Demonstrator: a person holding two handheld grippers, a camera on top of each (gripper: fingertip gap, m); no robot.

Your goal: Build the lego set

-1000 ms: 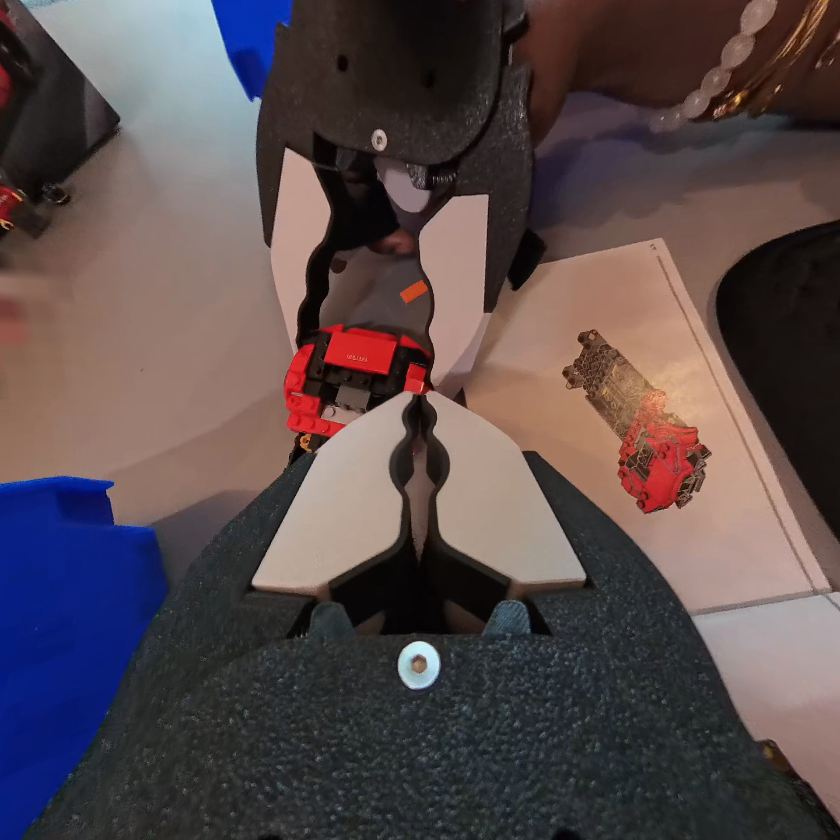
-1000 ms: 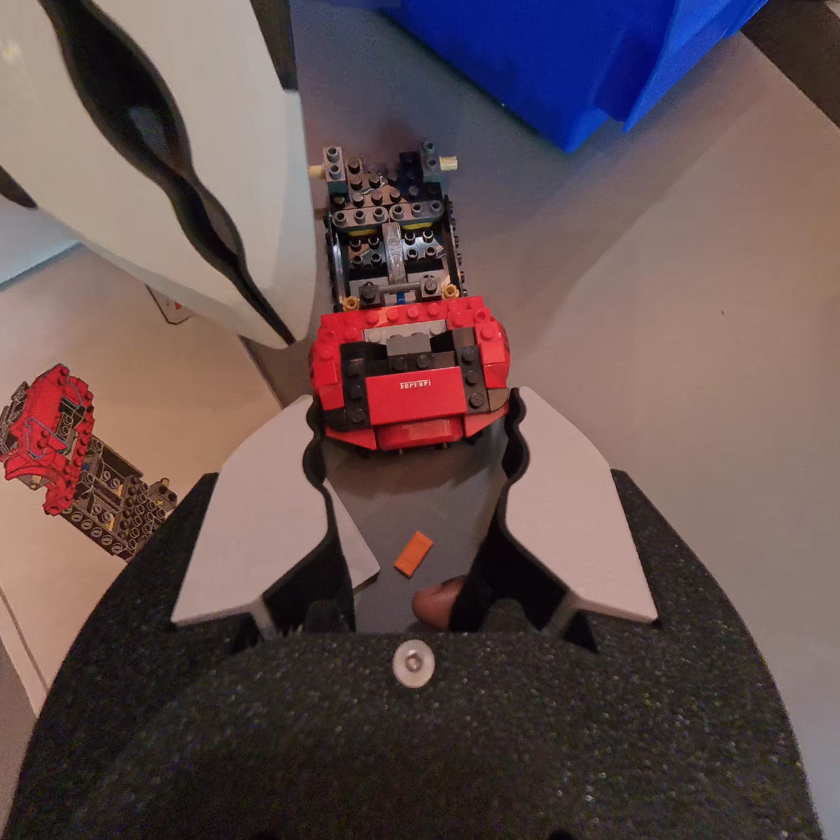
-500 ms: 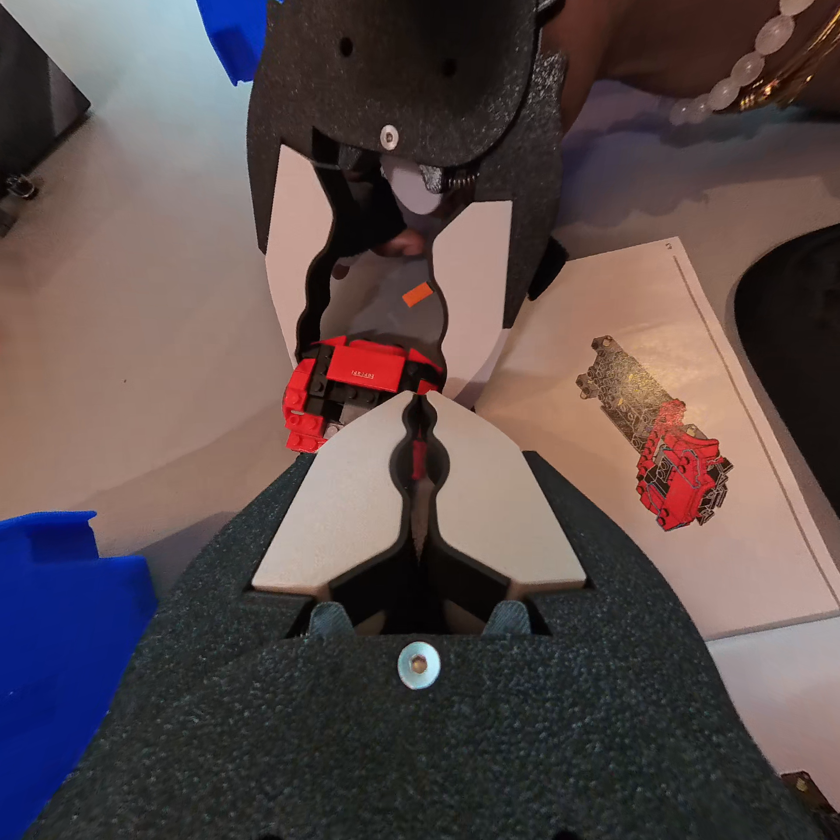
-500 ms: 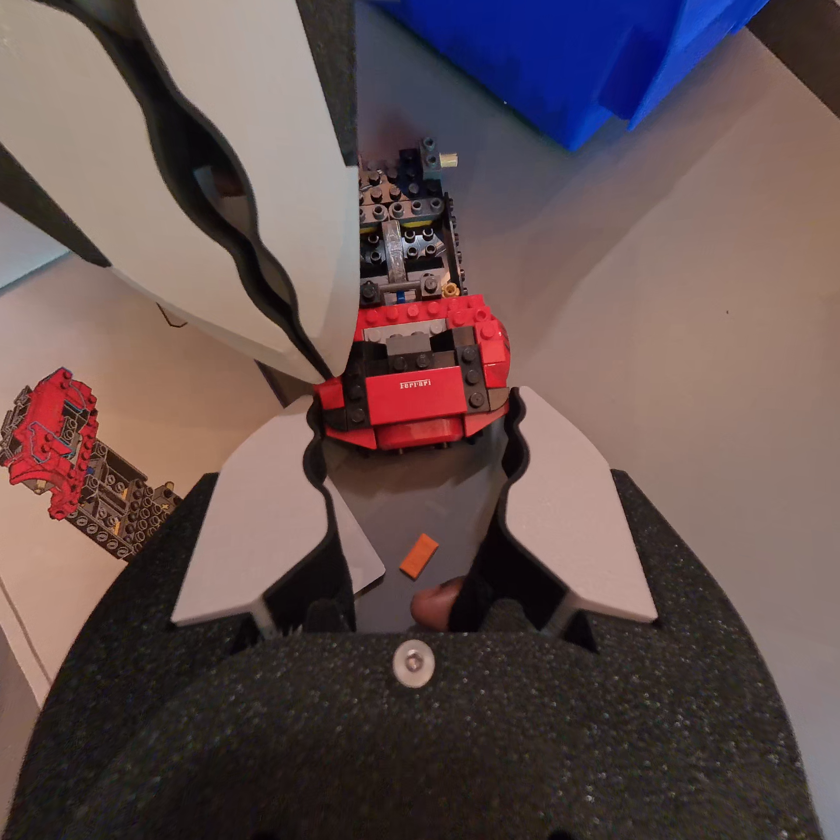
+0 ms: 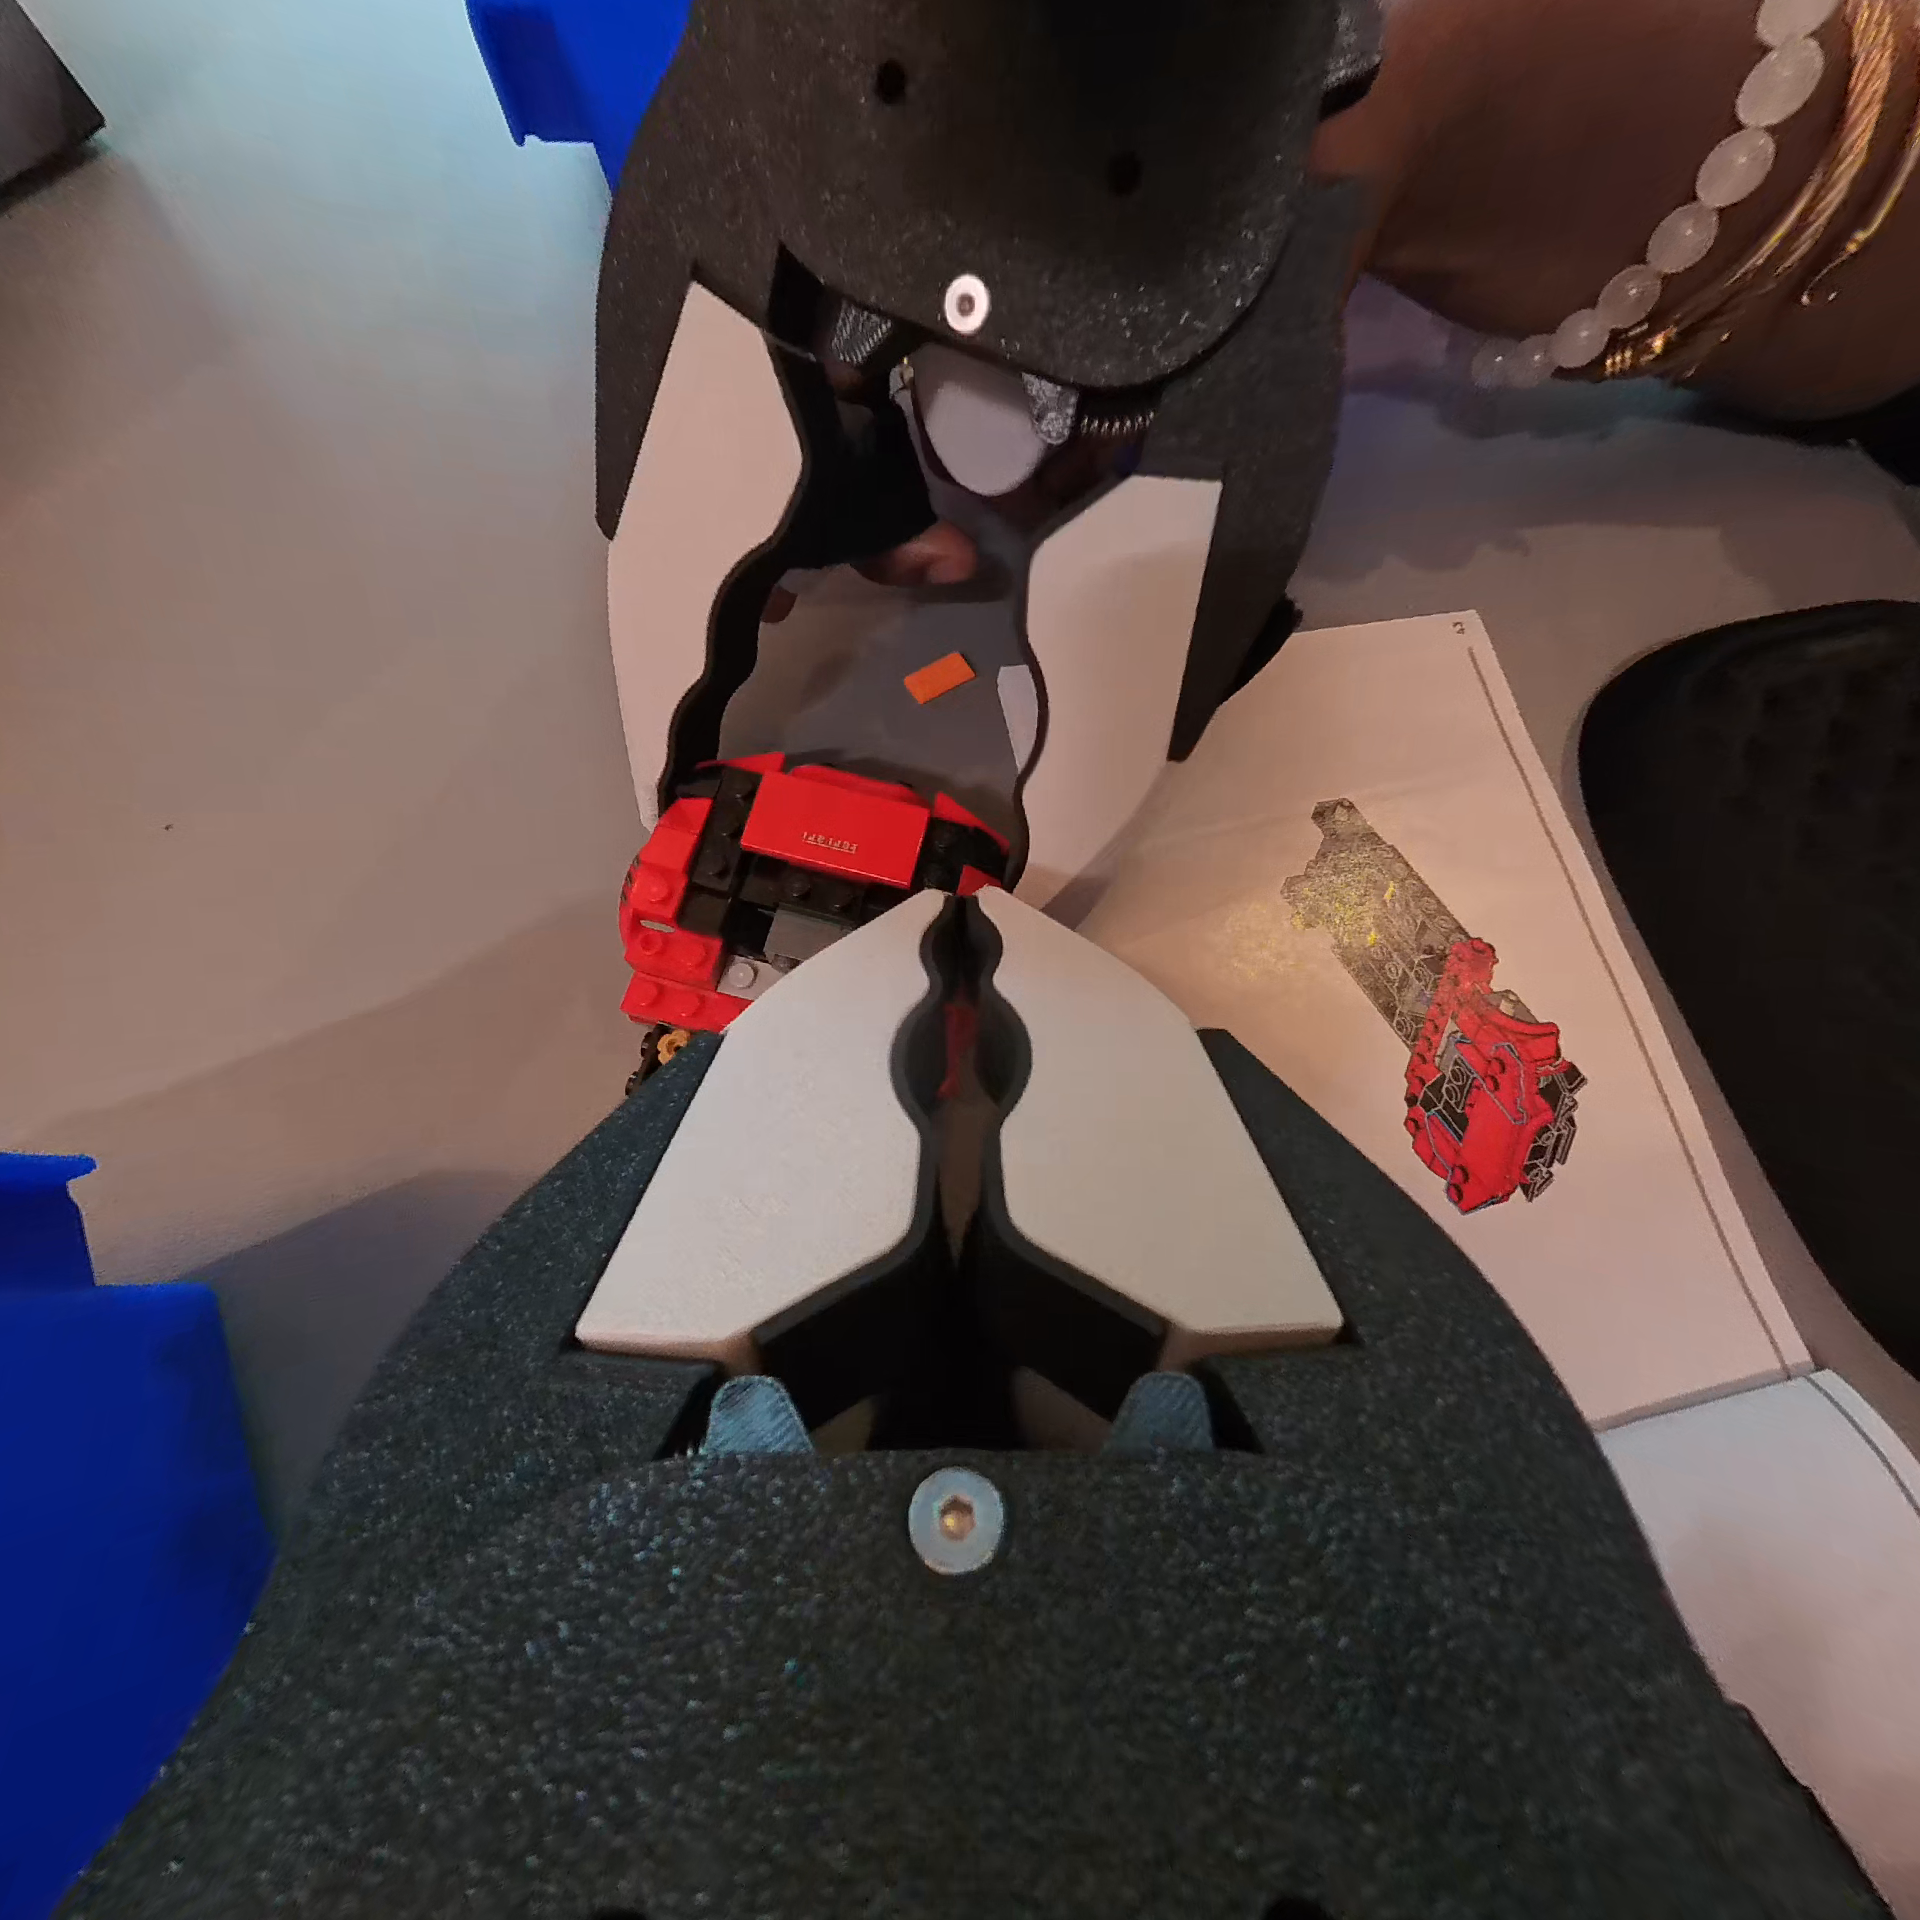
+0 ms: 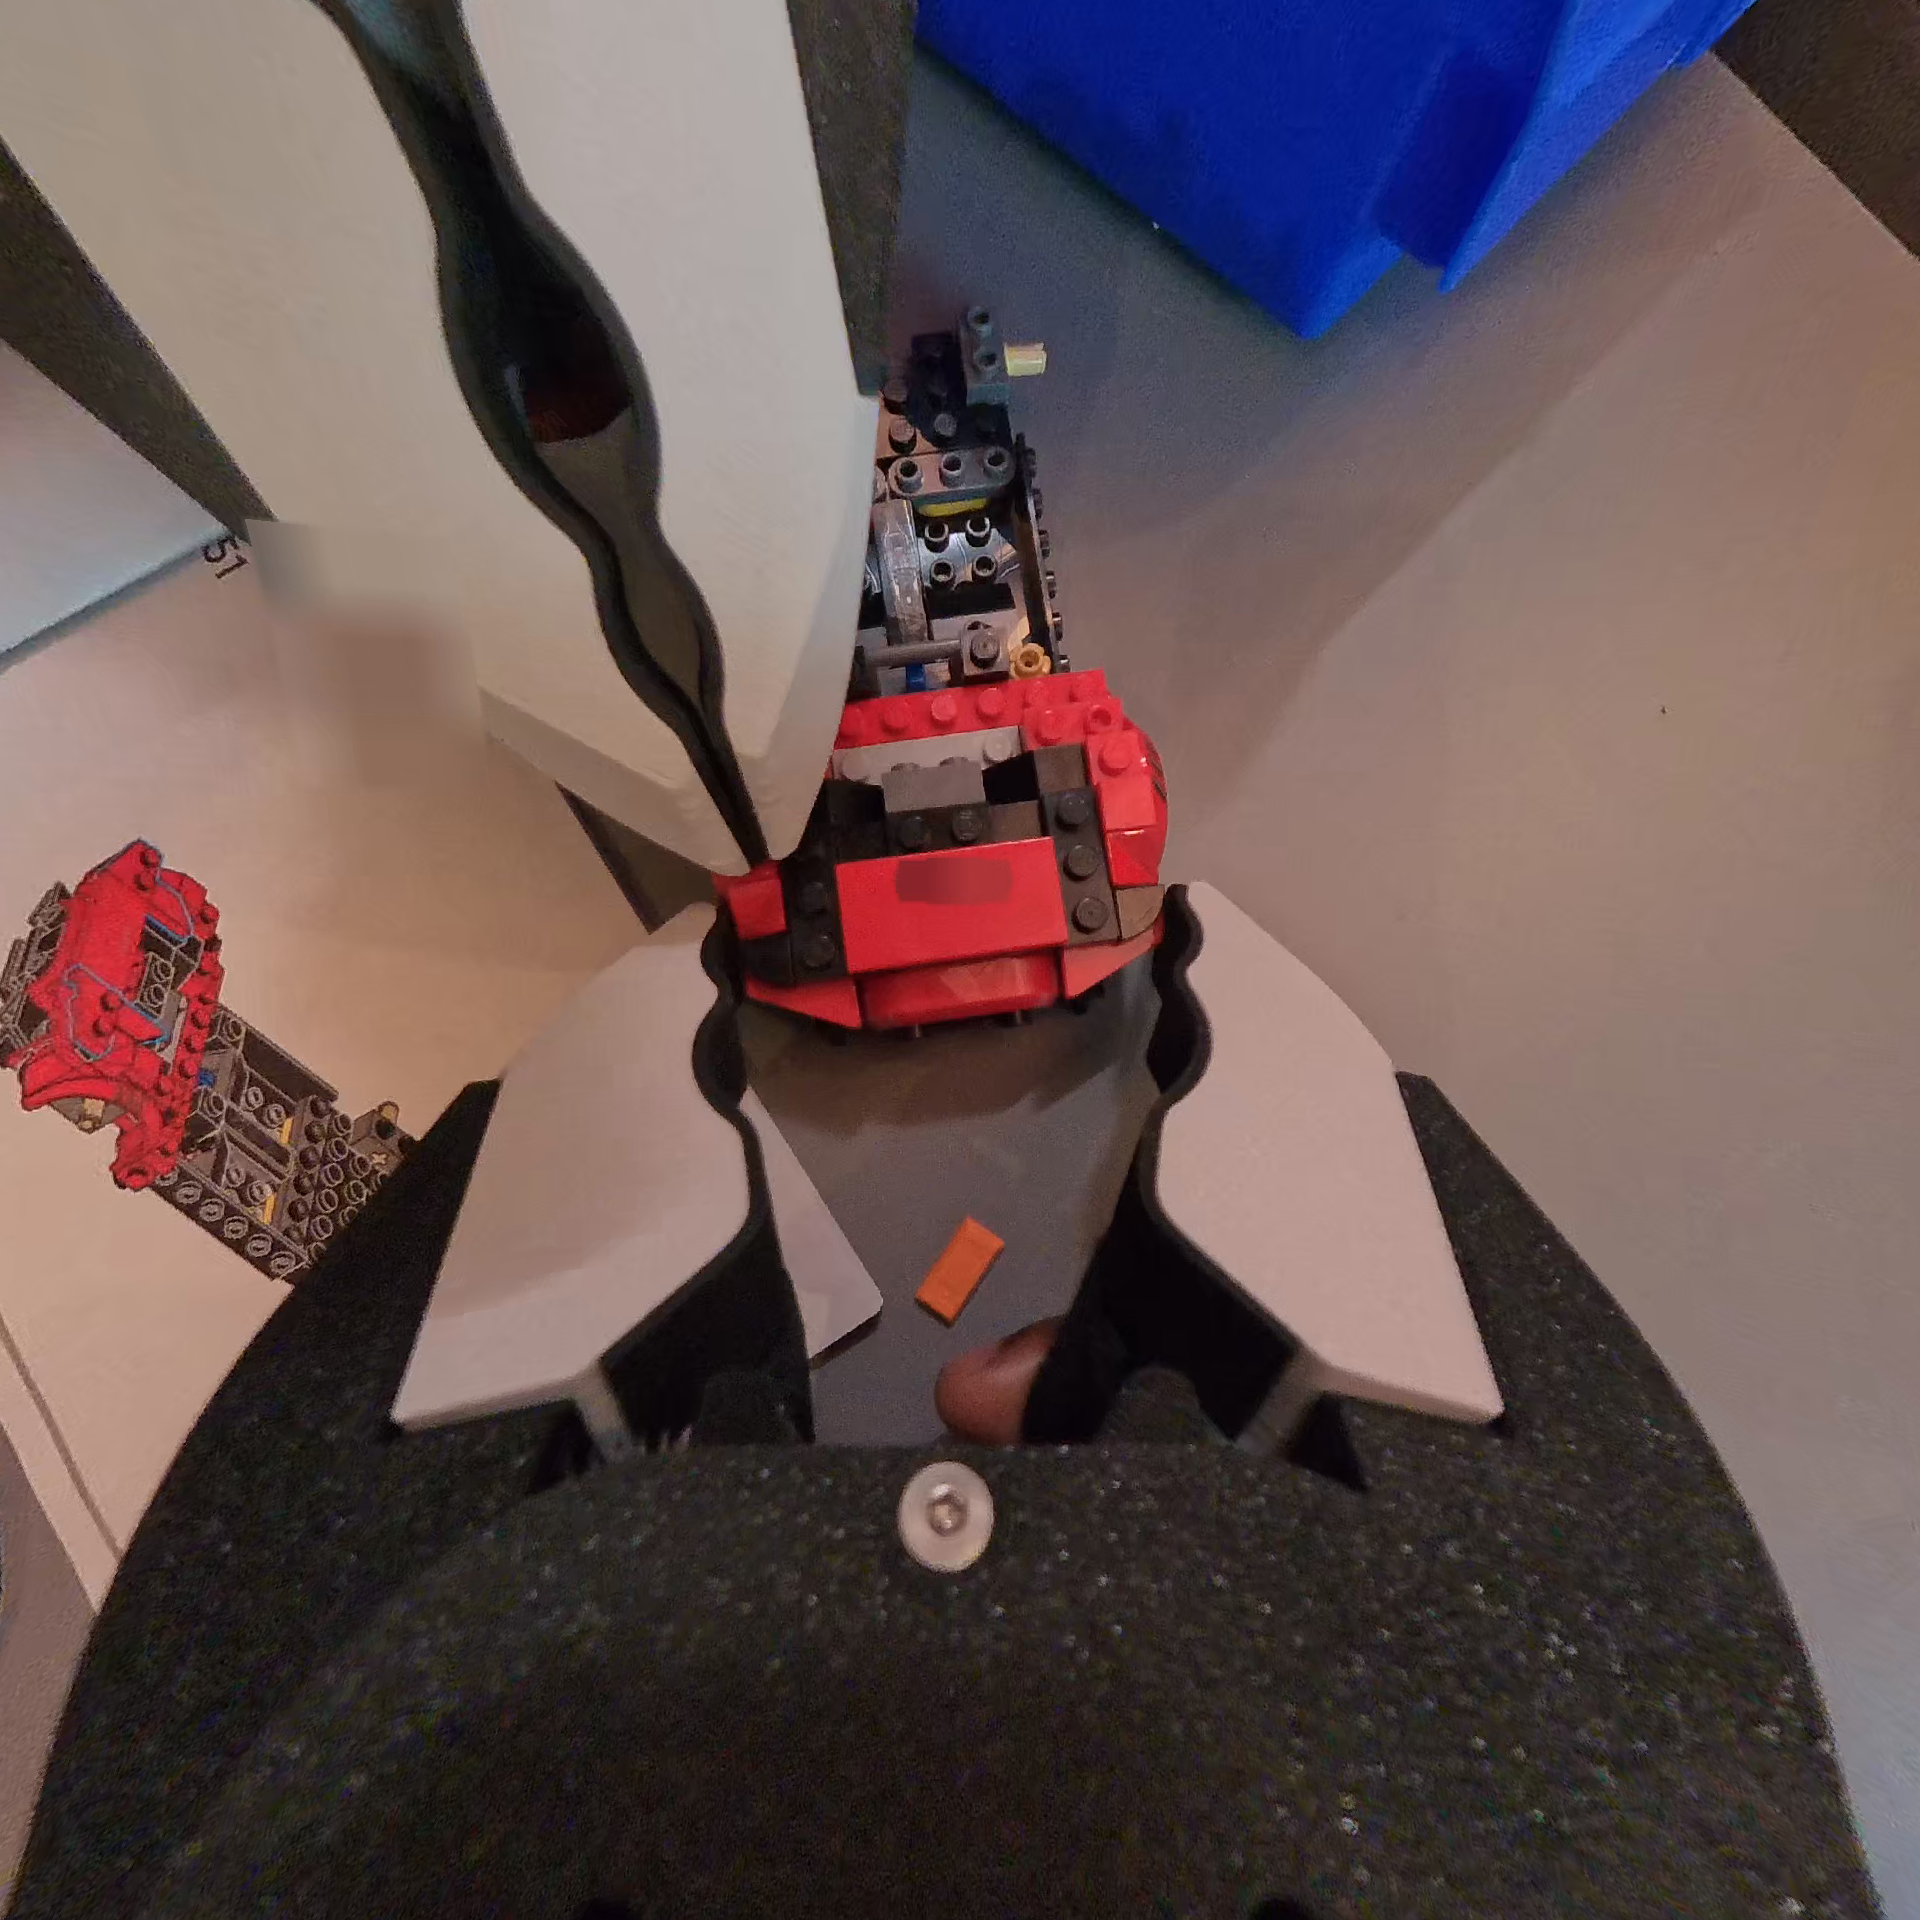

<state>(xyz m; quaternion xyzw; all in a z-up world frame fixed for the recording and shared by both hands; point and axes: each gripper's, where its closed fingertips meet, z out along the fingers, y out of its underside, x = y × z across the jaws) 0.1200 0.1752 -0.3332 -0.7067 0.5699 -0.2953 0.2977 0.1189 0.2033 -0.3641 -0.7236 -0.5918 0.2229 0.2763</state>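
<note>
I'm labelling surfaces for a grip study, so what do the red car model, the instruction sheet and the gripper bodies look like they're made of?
Red car model: hard moulded plastic, glossy, with studs and sharp highlights.
Instruction sheet: paper, matte to slightly satin, flat with printed artwork.
Left gripper and right gripper: bodies look like rough, speckled black plastic, possibly 3D-printed; the finger plates look smooth and pale grey.

One lego car (image 6: 961,831), two blue bins (image 5: 104,1507), one orange tile (image 6: 958,1270)

I see a blue bin (image 6: 1351,135) at the far side of the pale desk (image 6: 1558,831). Another blue bin (image 5: 94,1507) sits near me, and a dark rounded object (image 5: 1787,935) lies off to the right.
</note>
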